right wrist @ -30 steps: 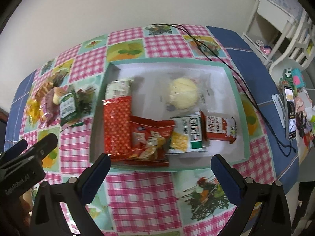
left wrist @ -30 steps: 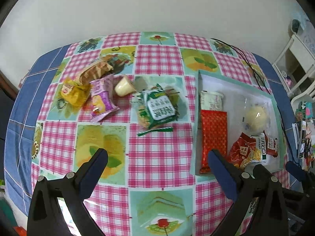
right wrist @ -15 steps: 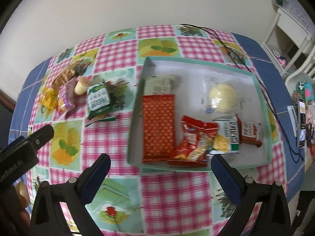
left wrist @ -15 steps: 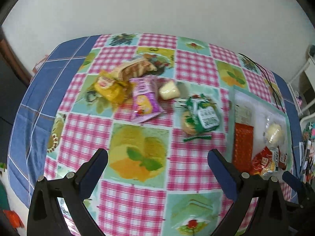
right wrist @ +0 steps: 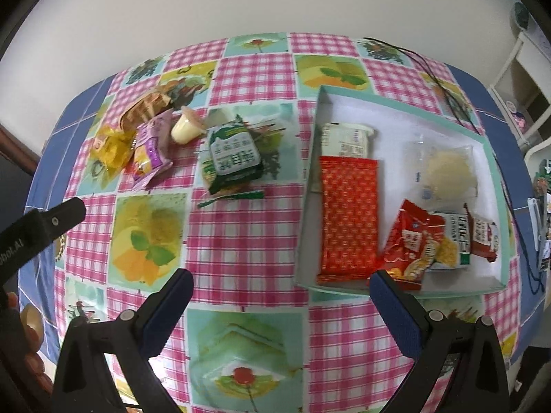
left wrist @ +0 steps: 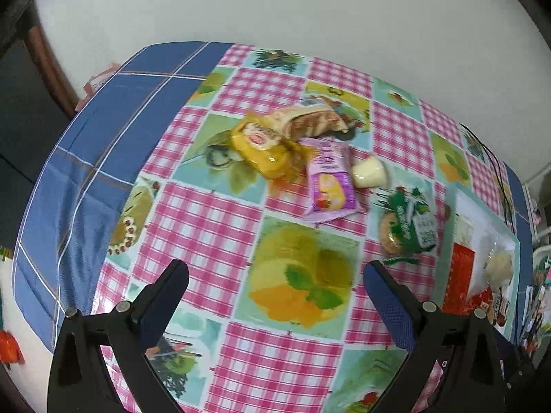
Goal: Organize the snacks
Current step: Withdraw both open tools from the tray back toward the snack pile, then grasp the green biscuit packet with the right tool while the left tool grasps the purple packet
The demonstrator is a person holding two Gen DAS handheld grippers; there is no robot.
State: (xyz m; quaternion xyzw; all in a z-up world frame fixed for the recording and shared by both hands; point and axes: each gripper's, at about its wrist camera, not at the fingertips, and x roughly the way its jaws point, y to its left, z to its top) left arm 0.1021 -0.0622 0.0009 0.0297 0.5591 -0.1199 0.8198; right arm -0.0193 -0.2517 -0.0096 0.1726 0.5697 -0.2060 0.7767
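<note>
Both grippers hover over a checked tablecloth (right wrist: 241,227), jaws spread wide and holding nothing. The left gripper (left wrist: 275,285) faces a cluster of loose snacks well ahead of its fingertips: a yellow packet (left wrist: 265,148), a brown-striped wrapper (left wrist: 310,120), a purple packet (left wrist: 330,182) and a small pudding cup (left wrist: 370,173), with a green packet (left wrist: 409,220) ahead to its right. The right gripper (right wrist: 280,287) hangs near the front edge of a white tray (right wrist: 396,113), where a red packet (right wrist: 347,213) and other wrapped snacks lie inside.
</note>
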